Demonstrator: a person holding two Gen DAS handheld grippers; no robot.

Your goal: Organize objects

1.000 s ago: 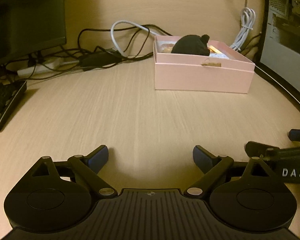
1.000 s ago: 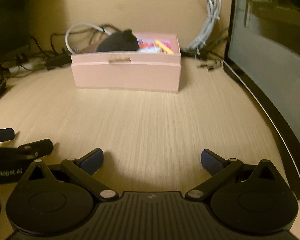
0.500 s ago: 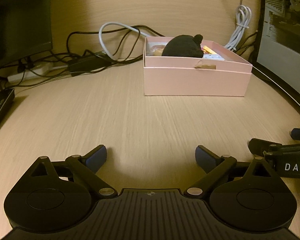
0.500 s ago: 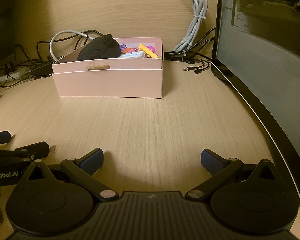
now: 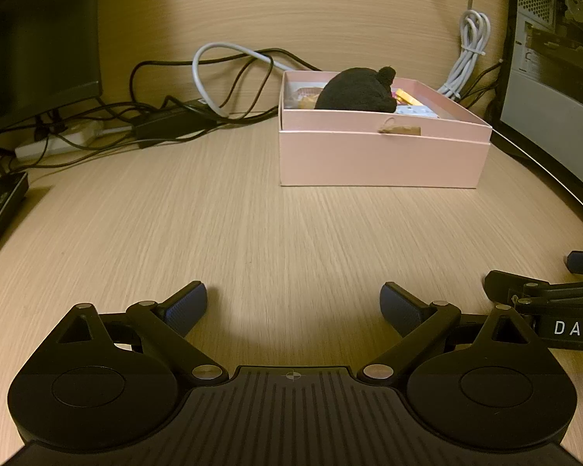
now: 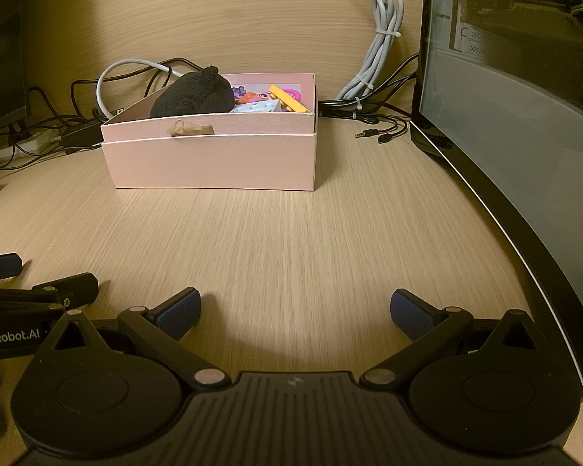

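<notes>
While one pink box (image 6: 213, 159) is sitting toward the back of the wooden surface (image 6: 291, 240), two grippers are hovering near its front edge, well apart from the box: the left gripper (image 5: 293, 305) and right gripper (image 6: 295, 312) are both spreading their fingers wide, gripping nothing. One black plush toy (image 6: 192, 95) is hiding part of the box's contents; beside it, a yellow piece (image 6: 287, 103) and several small colourful items are lying jumbled, hard to count.

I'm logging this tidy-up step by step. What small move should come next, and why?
Probably none beyond easing both grippers back. The black plush toy and small colourful toys already lie inside the pink cardboard box. The left gripper and right gripper are open and empty. No loose item shows on the wooden desk.
</notes>
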